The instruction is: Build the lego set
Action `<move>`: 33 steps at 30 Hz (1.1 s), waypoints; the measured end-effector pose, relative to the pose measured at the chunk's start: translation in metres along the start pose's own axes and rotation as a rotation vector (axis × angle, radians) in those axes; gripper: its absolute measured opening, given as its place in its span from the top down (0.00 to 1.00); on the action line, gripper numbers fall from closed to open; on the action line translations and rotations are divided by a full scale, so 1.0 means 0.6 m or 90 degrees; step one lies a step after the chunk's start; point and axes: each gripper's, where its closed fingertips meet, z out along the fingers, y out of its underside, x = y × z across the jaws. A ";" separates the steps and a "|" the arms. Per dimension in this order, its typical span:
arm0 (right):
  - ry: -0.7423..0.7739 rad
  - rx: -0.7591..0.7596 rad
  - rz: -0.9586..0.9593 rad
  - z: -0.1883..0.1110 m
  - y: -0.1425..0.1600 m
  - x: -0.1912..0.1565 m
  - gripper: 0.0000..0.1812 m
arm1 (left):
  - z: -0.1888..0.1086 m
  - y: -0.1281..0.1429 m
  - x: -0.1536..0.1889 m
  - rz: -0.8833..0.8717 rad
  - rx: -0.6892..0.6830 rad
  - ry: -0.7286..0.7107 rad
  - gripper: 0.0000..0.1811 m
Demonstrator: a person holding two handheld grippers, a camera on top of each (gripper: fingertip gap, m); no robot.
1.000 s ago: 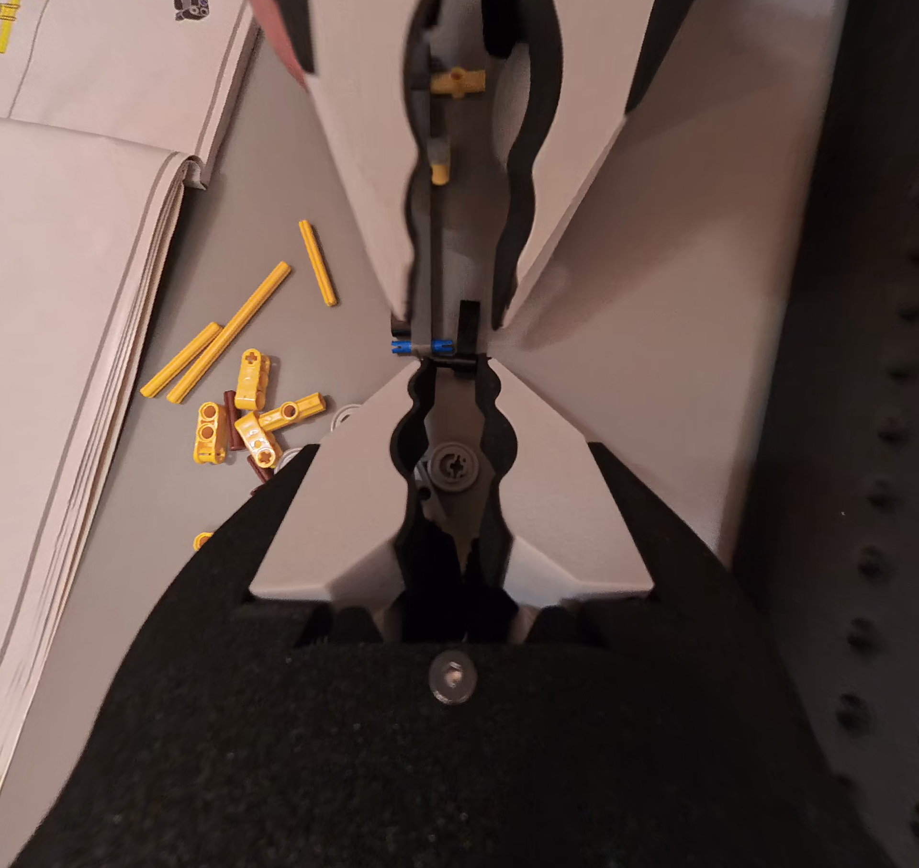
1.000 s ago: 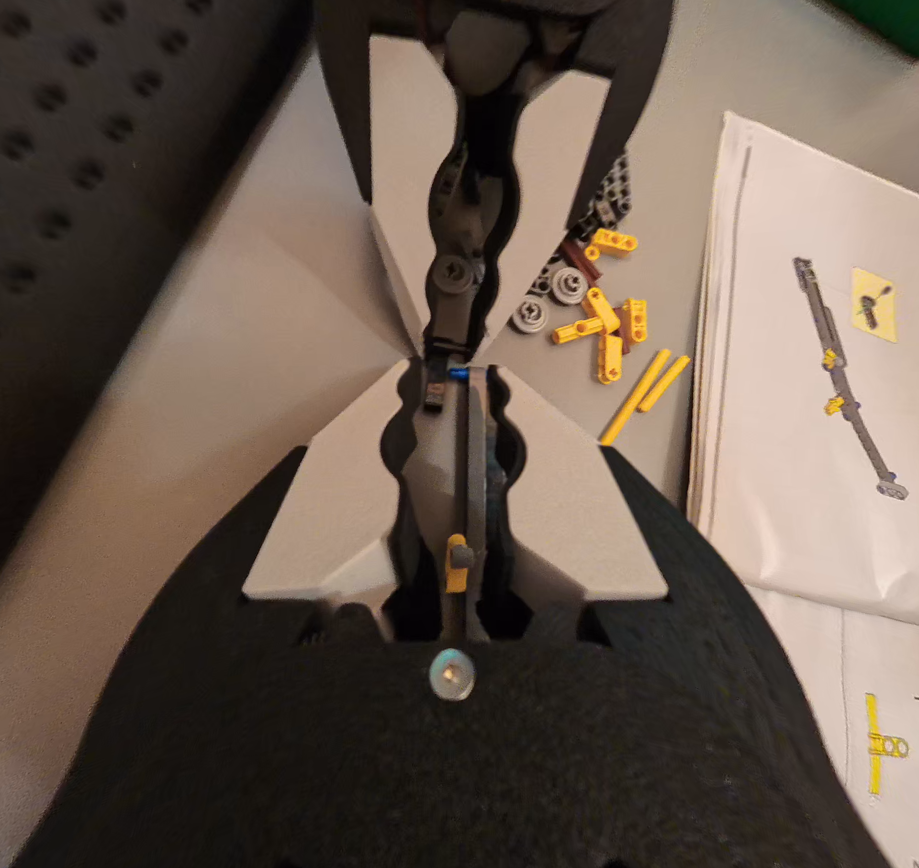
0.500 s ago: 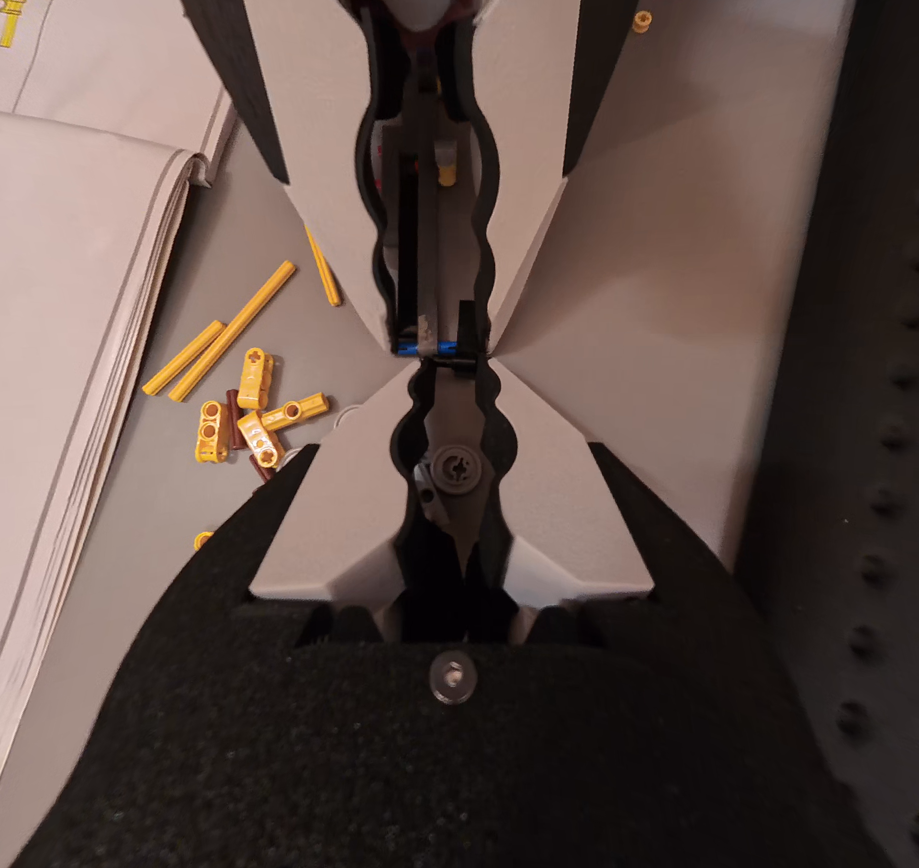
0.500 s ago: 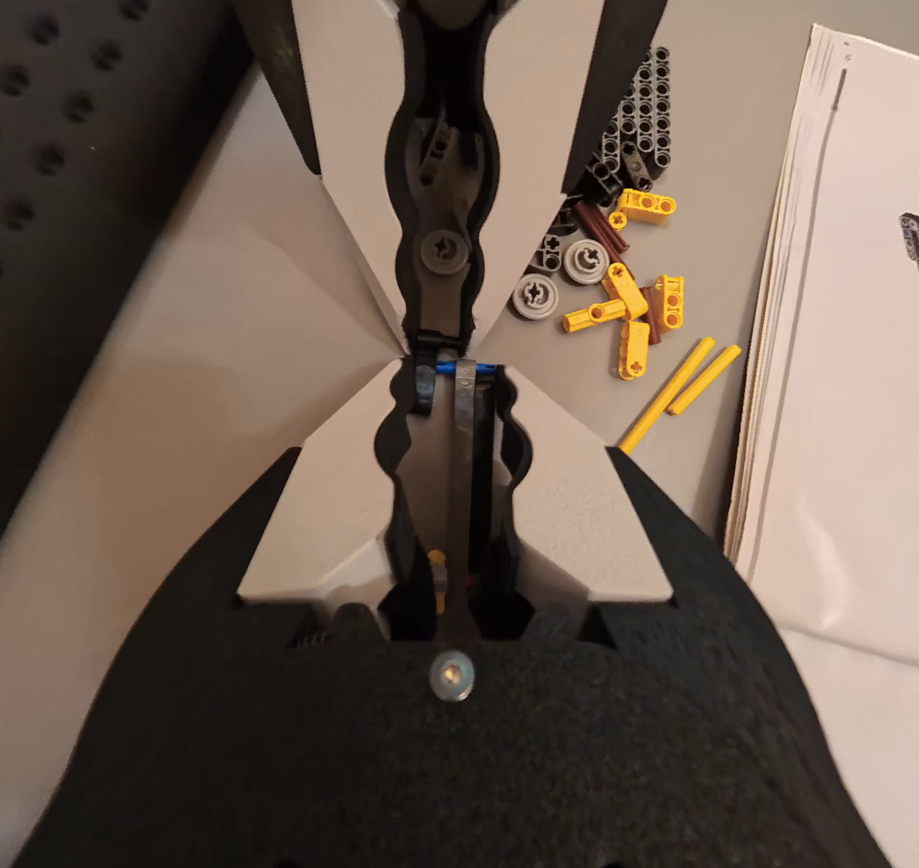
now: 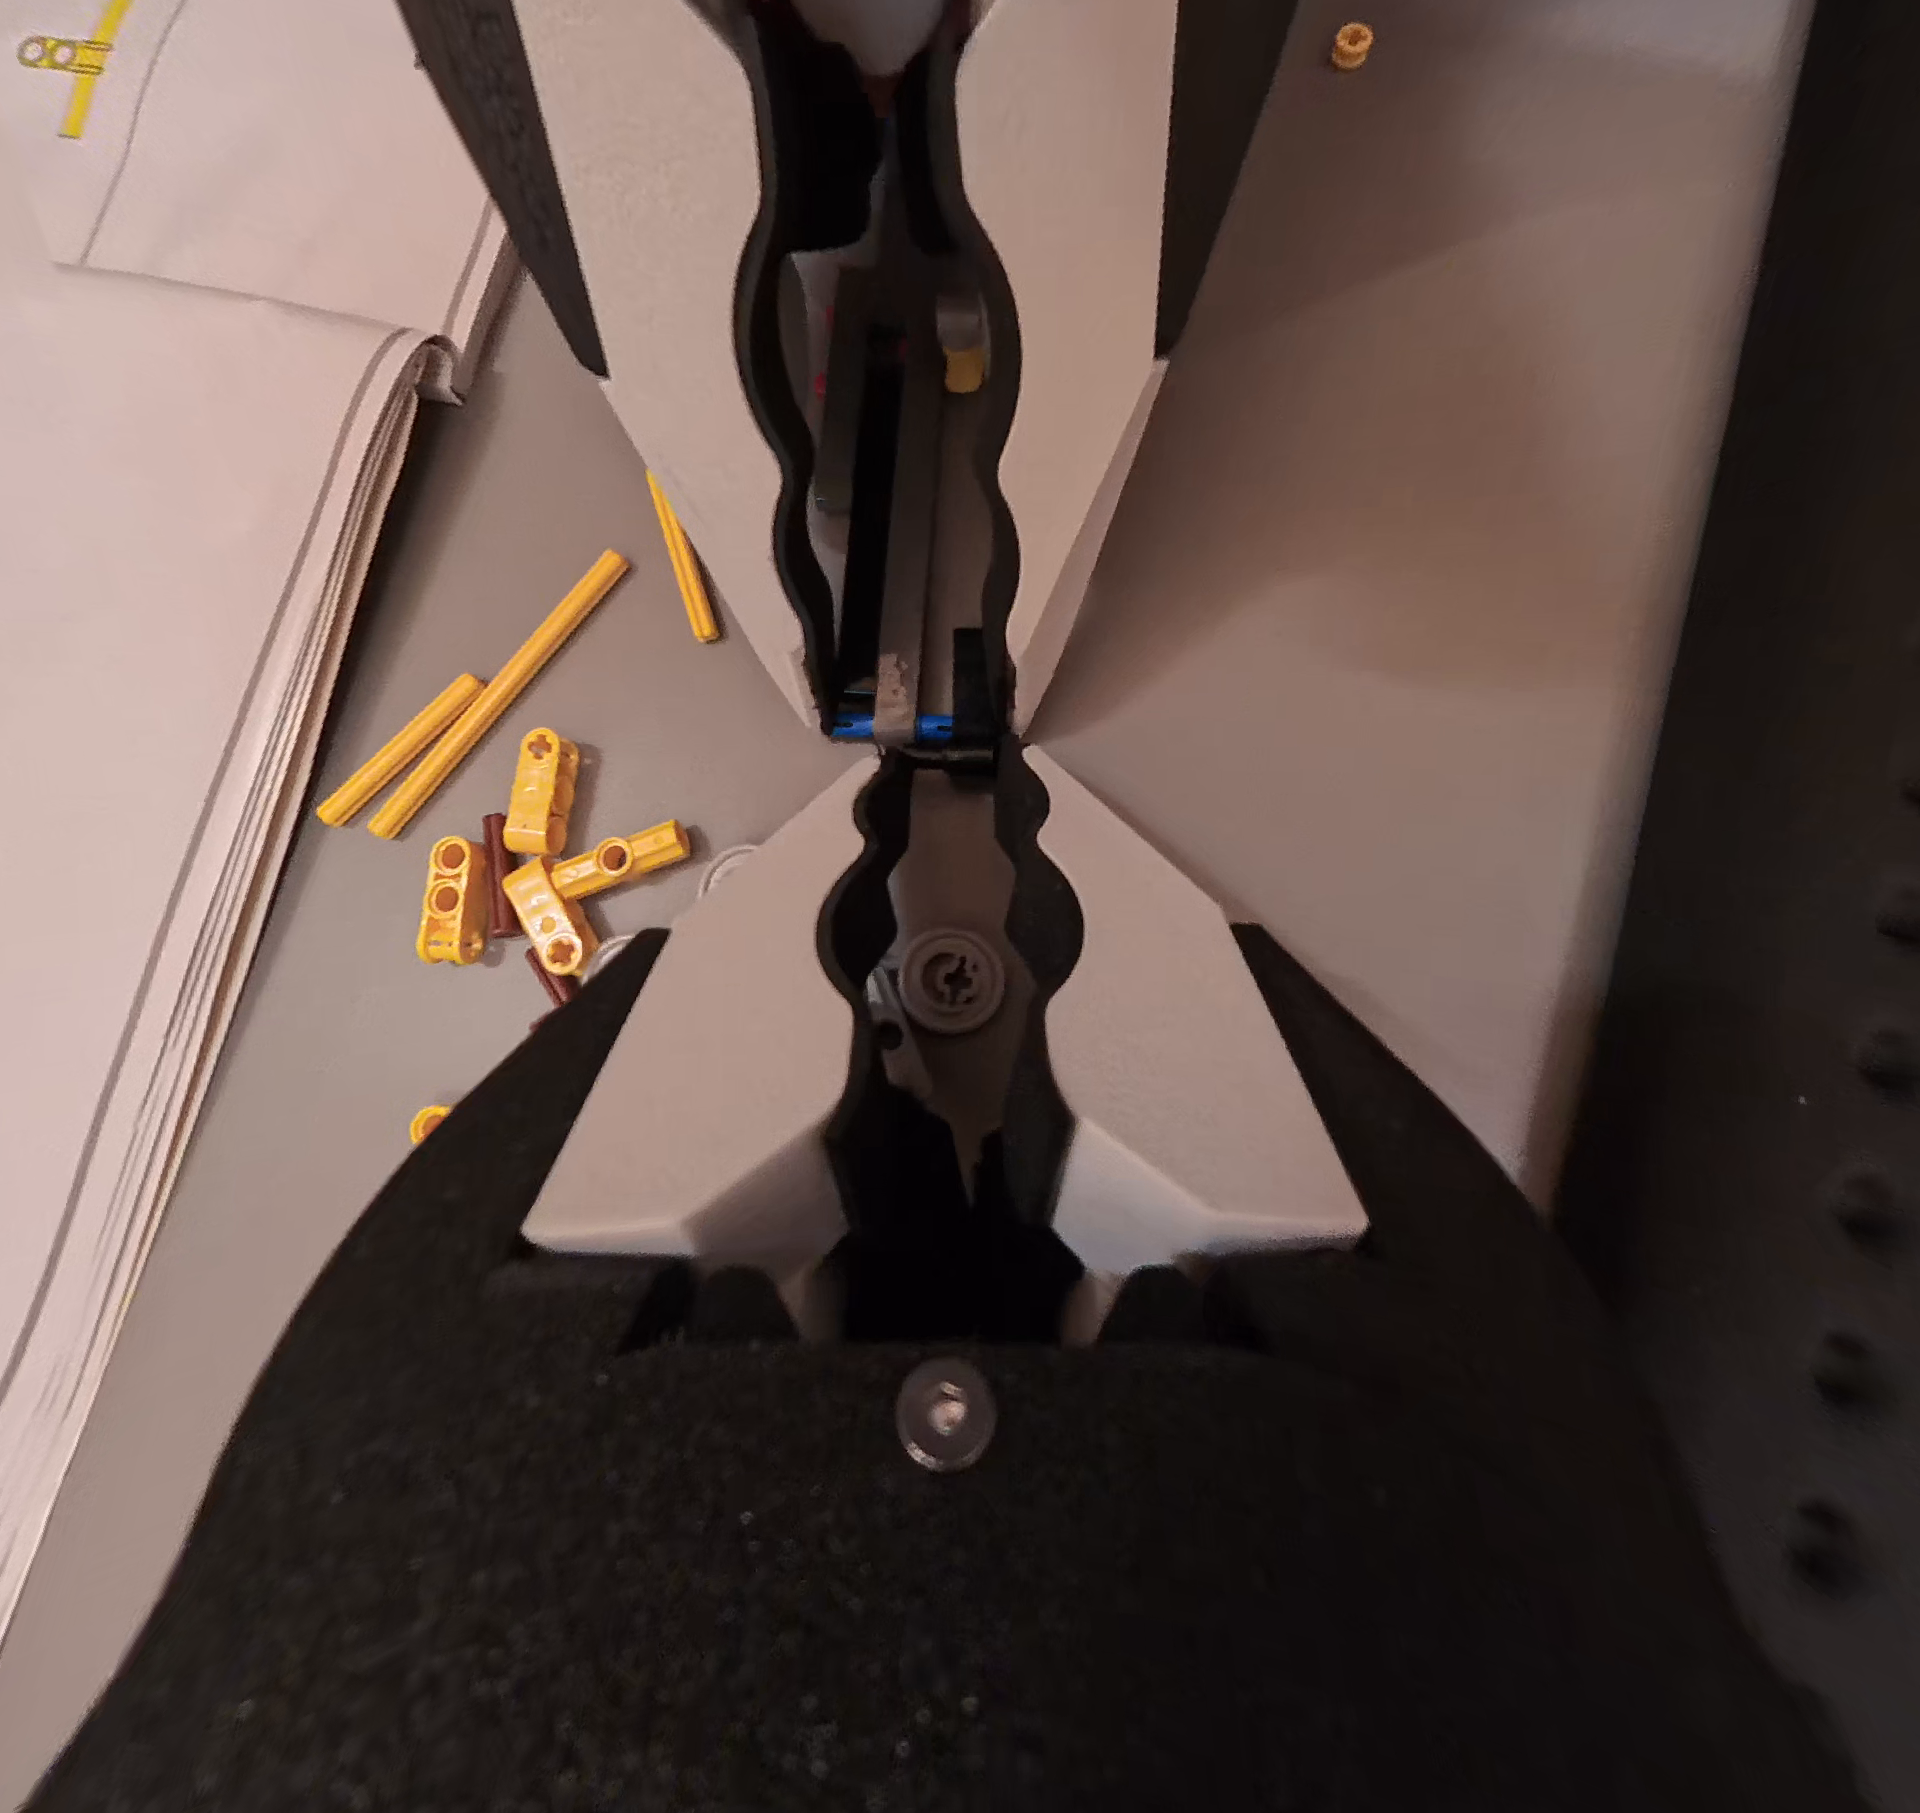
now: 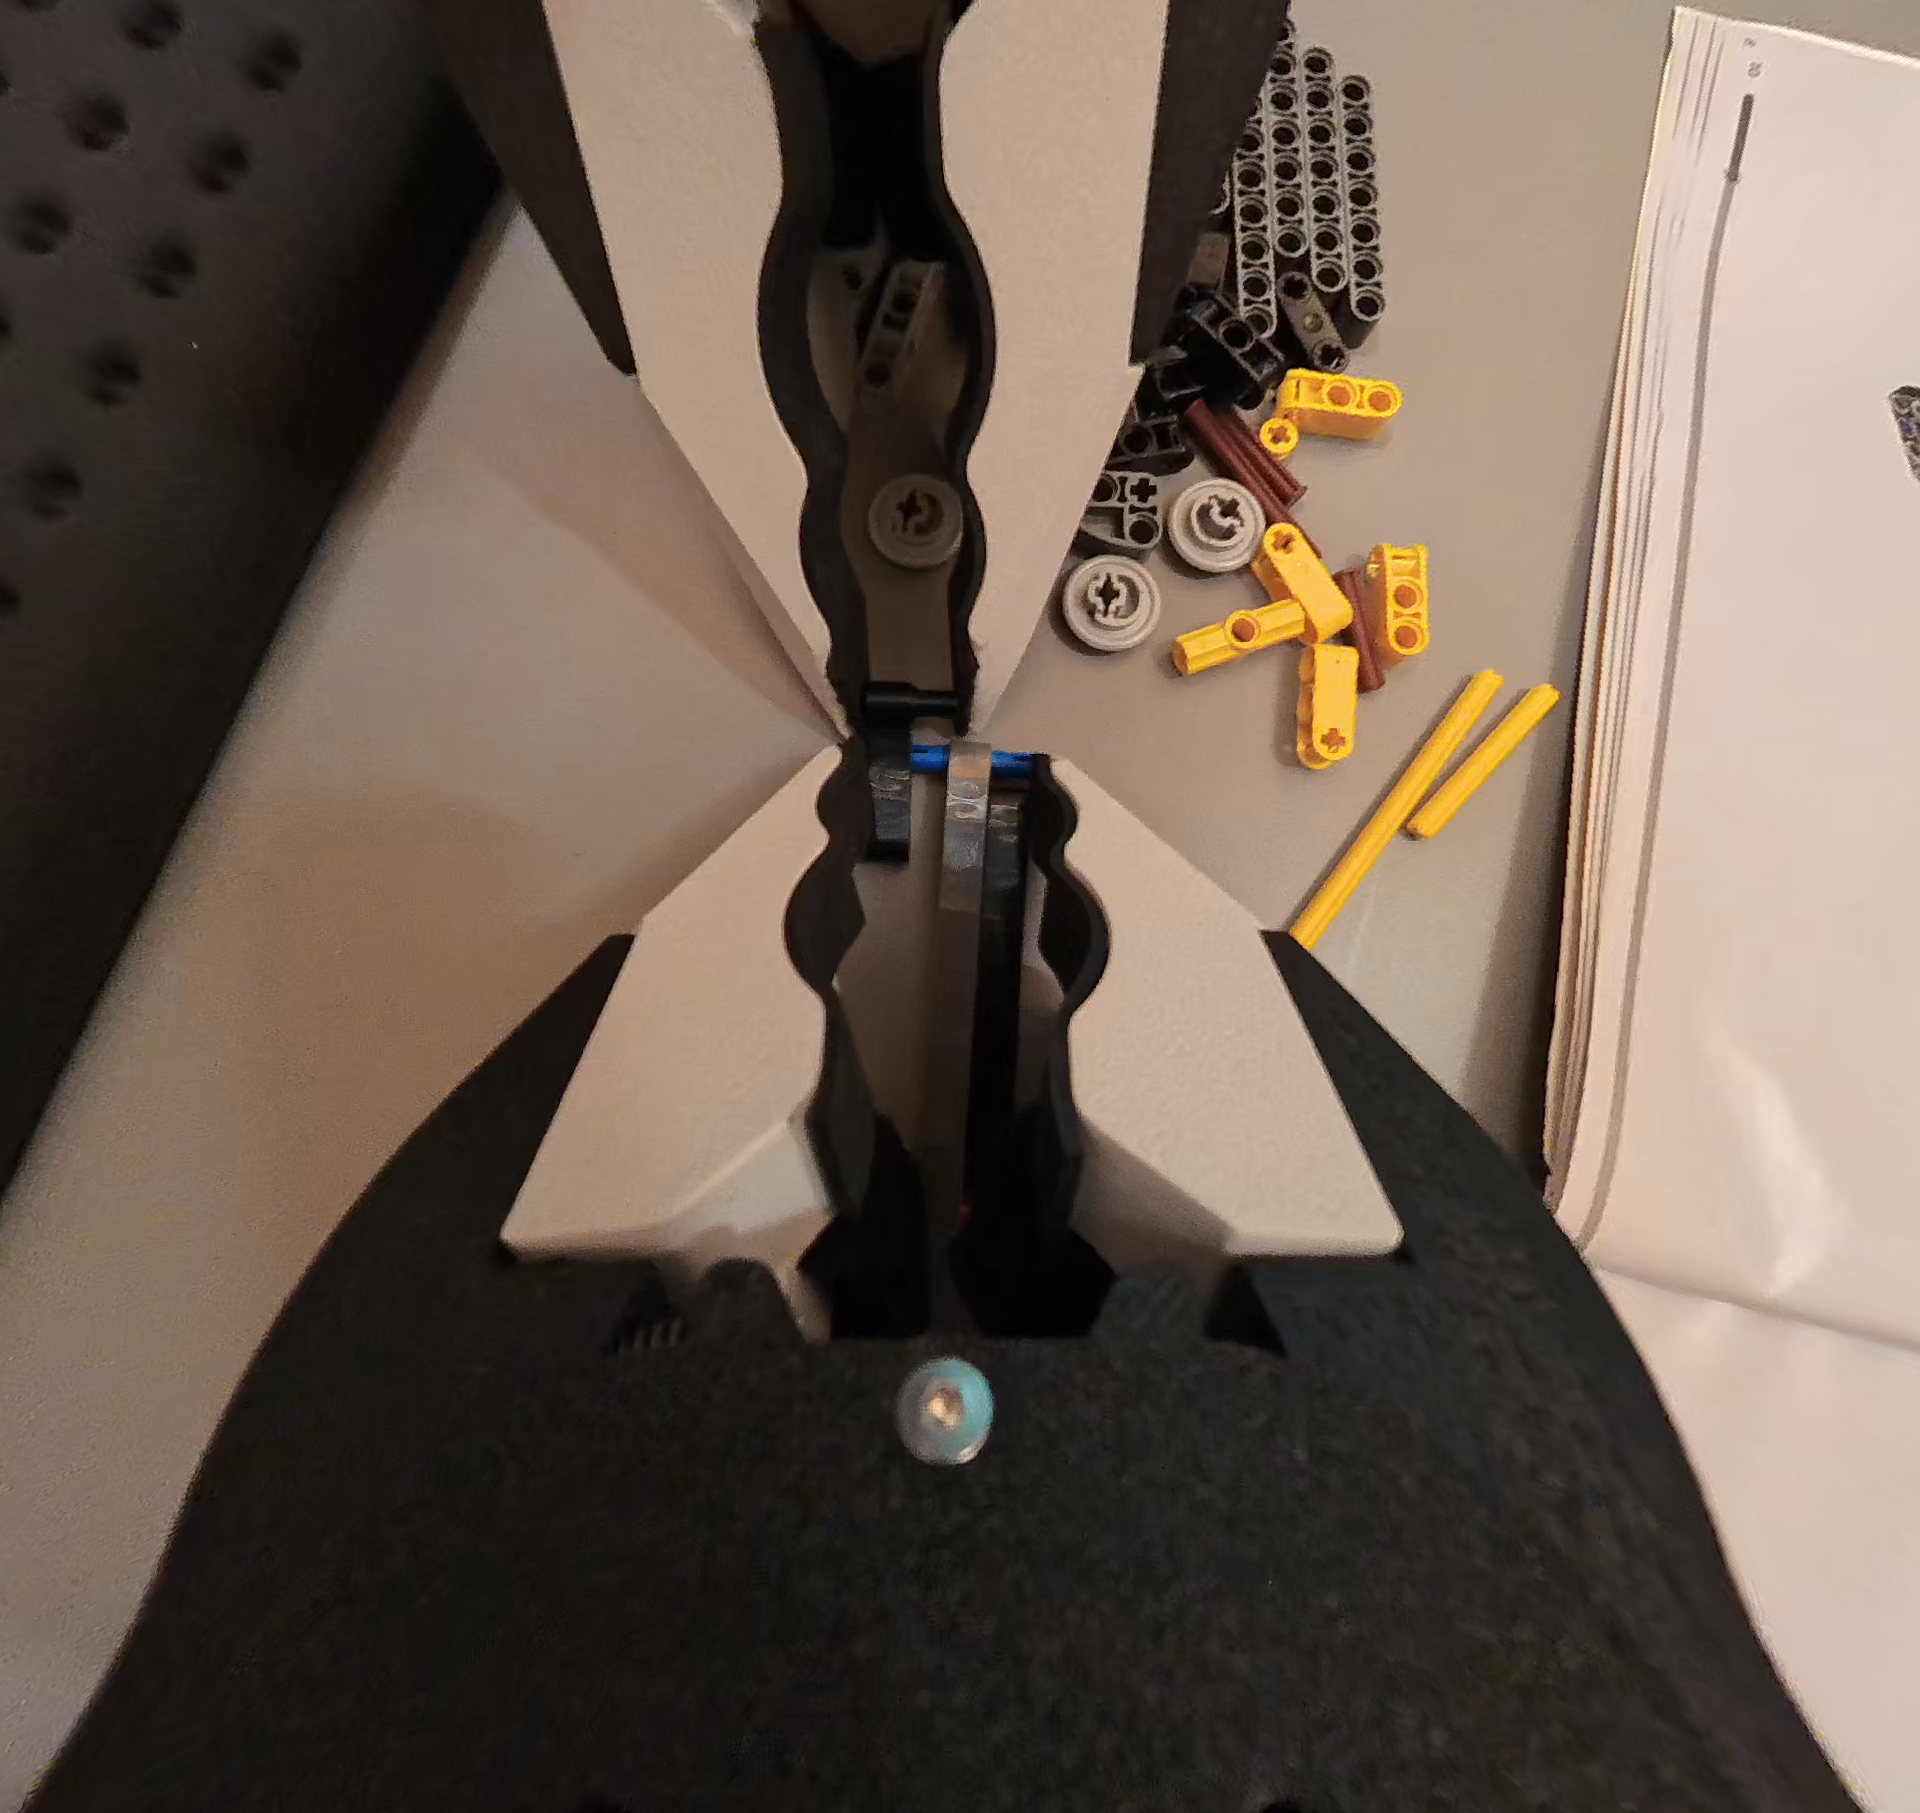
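Lego beam assembly (image 6: 971, 932) sits clamped in my right gripper (image 6: 940, 740), tip-to-tip with my left gripper (image 5: 940, 761), closed on a grey piece (image 5: 951, 974). Beside them: two yellow axles (image 6: 1455, 776), two grey pulleys (image 6: 1110, 603).

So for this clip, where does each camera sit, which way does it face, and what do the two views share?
Left wrist view: on the left gripper, looking along its fingers at the right gripper tip to tip, instruction booklet left.
Right wrist view: on the right gripper, facing the left gripper, grey beams beyond.
Shared: blue pin, yellow axles, grey table.
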 end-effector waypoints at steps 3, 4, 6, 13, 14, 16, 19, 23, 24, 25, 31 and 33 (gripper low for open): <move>-0.024 0.014 -0.004 0.001 -0.002 -0.007 0.87 | 0.001 -0.001 0.001 0.015 0.000 0.014 0.92; -0.027 0.011 -0.005 0.001 -0.002 -0.007 0.87 | 0.001 -0.001 0.001 0.021 -0.001 0.019 0.92; -0.028 0.009 -0.009 0.001 -0.002 -0.007 0.87 | 0.001 -0.001 0.002 0.030 -0.006 0.024 0.92; -0.016 0.002 -0.001 -0.001 -0.003 -0.008 0.87 | 0.001 -0.001 0.002 0.021 0.006 0.010 0.92; -0.011 -0.017 -0.004 -0.008 0.000 -0.008 0.84 | 0.001 -0.001 0.002 0.021 0.007 0.009 0.92; 0.003 -0.019 0.007 -0.033 -0.004 -0.006 0.79 | 0.000 -0.001 0.001 0.025 0.008 0.004 0.92; 0.009 -0.027 0.054 -0.051 0.013 -0.009 0.78 | 0.000 -0.001 0.002 0.014 0.006 0.003 0.92; 0.029 -0.039 0.041 -0.030 0.017 -0.014 0.77 | 0.001 -0.003 0.004 0.018 0.006 0.000 0.92; 0.036 -0.049 0.031 -0.024 0.017 -0.012 0.77 | 0.001 -0.003 0.004 0.018 0.006 -0.001 0.92; 0.036 -0.070 0.023 -0.019 0.022 -0.011 0.79 | 0.002 -0.003 0.004 0.019 0.005 -0.003 0.92; 0.018 -0.074 0.011 -0.017 0.020 -0.010 0.87 | 0.003 -0.005 0.006 0.017 0.003 -0.010 0.91; 0.009 -0.055 0.029 -0.018 0.019 -0.011 0.87 | 0.003 -0.005 0.006 0.016 0.003 -0.015 0.91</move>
